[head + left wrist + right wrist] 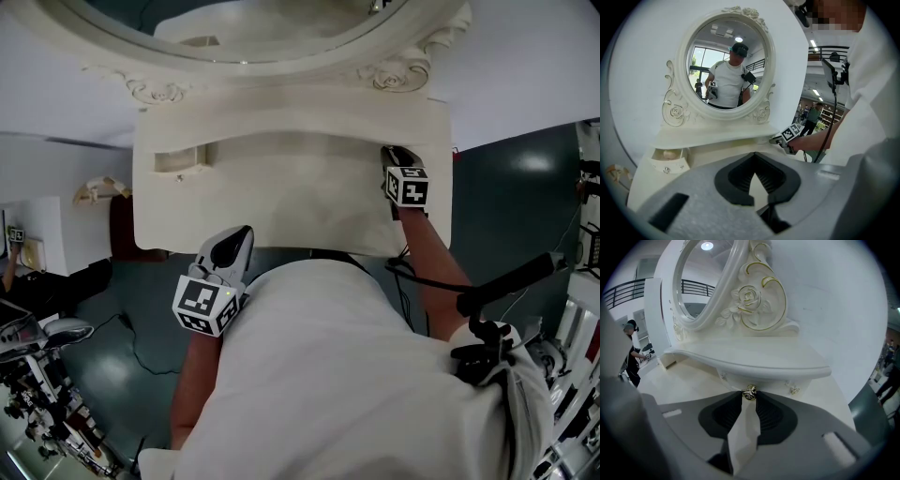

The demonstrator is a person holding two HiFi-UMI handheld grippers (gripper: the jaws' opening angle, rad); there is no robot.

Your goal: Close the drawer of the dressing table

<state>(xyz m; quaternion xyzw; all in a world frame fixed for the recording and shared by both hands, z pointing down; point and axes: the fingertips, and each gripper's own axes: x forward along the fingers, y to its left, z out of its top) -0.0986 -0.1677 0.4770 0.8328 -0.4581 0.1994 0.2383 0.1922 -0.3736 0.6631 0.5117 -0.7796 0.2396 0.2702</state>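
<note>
The left hand-held gripper (242,234) hangs closed and empty, short of the dressing table (281,197). Ahead, the right hand-held gripper (750,398) pinches the gold knob (750,392) of a small drawer (761,382) that looks nearly home. Well to its left, a second drawer (669,162) gapes open.

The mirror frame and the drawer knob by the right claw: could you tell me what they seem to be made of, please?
The mirror frame looks like painted wood or moulded resin, cream semi-gloss with gilt lines; its carved rose and scrolls leave that open. The drawer knob is likely metal, polished and gold-toned: it glints with small bright highlights.
</note>
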